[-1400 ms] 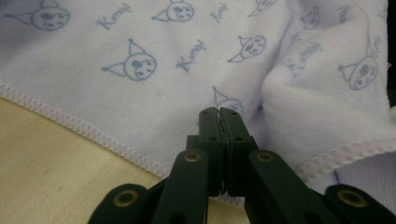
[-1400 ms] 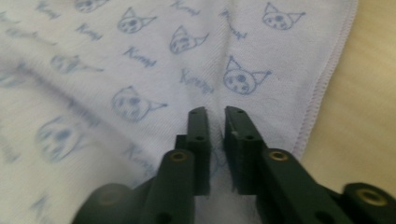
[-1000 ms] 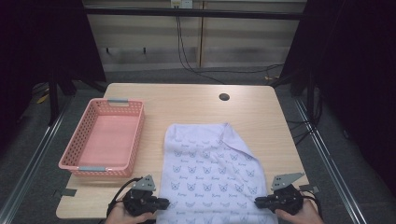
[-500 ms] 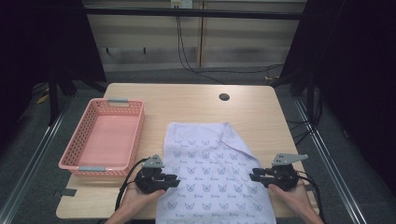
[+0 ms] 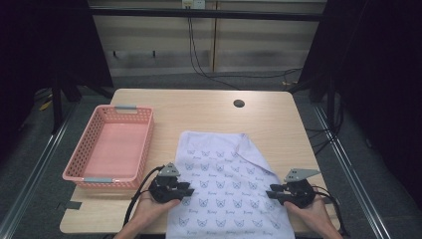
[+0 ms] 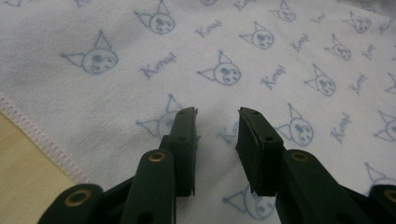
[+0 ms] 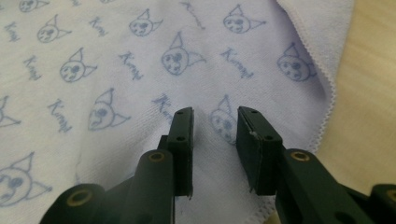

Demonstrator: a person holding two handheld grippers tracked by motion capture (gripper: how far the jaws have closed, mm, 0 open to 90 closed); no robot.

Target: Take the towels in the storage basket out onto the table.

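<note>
A white towel (image 5: 226,189) printed with blue cat faces lies flat on the near half of the wooden table (image 5: 209,109), its far right corner folded over. My left gripper (image 5: 188,189) rests over the towel's left edge and points right. In the left gripper view its jaws (image 6: 217,121) have just been opening and stand apart above the cloth (image 6: 233,56), with nothing pinched. My right gripper (image 5: 272,191) sits at the towel's right edge and points left. Its jaws (image 7: 215,119) have also just been opening and hover over the towel (image 7: 140,70) beside the stitched hem.
A pink plastic basket (image 5: 145,142) with nothing in it stands on the table's left side, close to my left gripper. A round cable hole (image 5: 239,103) sits near the far edge. Bare wood lies beyond the towel and along its right side.
Both hands have moved away from the table's near edge and slightly inward, so the grippers now sit over the towel's side edges. The towel itself lies as before.
</note>
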